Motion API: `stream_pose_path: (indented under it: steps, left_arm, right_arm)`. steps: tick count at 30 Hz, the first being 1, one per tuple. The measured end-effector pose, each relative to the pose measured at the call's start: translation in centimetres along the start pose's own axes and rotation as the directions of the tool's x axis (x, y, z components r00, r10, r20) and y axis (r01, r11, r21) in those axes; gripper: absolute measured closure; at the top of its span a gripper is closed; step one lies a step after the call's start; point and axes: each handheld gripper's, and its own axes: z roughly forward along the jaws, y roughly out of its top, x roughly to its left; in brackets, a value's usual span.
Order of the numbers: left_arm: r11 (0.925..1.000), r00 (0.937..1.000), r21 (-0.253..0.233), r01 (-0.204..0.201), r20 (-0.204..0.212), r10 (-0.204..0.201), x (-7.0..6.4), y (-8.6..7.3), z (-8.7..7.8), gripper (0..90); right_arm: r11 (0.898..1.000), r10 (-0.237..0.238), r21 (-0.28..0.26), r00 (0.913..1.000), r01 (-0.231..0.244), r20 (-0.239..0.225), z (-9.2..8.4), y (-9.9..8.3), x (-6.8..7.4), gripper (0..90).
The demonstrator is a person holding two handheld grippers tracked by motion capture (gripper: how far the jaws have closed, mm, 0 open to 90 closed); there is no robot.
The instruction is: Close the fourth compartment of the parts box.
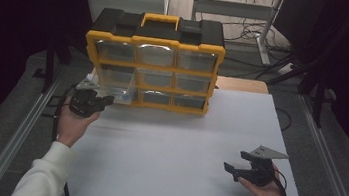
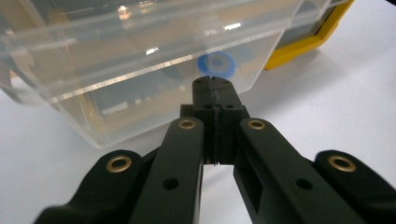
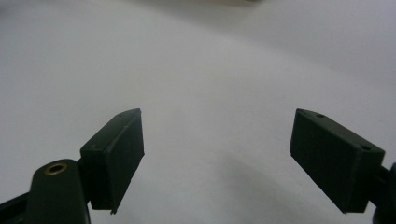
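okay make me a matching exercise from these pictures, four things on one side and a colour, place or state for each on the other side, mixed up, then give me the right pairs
Things
1. left hand-held gripper
2. right hand-held gripper
3. clear drawer
4. organiser handle

Descriptions
A. yellow, on top of the case
B. jaws wide apart over the bare white table
C. pulled partway out of the bottom left slot, a blue ring inside
D. jaws closed together, tips at the drawer's front

Pairs: 1-D, 2-B, 3-C, 4-A
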Motion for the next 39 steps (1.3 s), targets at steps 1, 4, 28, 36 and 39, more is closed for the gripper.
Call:
stream_pose_path:
  steps: [1, 4, 28, 36, 39]
  left_arm:
    - [1.0000, 1.0000, -0.002, 0.002, 0.003, -0.001, 0.0, 0.0, 0.0, 89.4]
    - [1.0000, 1.0000, -0.005, -0.004, -0.005, 0.004, -0.1, 0.1, 0.1, 89.4]
    - [0.9993, 0.9993, -0.022, 0.032, -0.017, -0.032, 0.3, 1.0, 1.1, 89.4]
    - [0.9996, 0.9992, -0.015, 0.023, -0.032, -0.024, 0.2, 1.6, 1.5, 89.4]
    - [0.9995, 0.9991, -0.014, 0.028, -0.032, -0.029, 0.3, 1.7, 1.6, 89.4]
  right_arm:
    - [1.000, -0.001, 0.000, 1.0000, 0.001, -0.001, 0.0, 0.0, 0.0, 18.0]
    - [1.000, -0.002, 0.001, 1.0000, 0.002, -0.002, 0.0, 0.0, 0.0, 18.1]
    - [1.000, -0.001, 0.000, 1.0000, 0.001, 0.000, 0.0, 0.0, 0.0, 18.3]
    - [1.000, 0.000, 0.001, 1.0000, 0.000, -0.001, 0.0, 0.0, 0.0, 18.2]
    - [1.000, -0.001, 0.003, 1.0000, 0.001, -0.002, 0.0, 0.0, 0.0, 18.3]
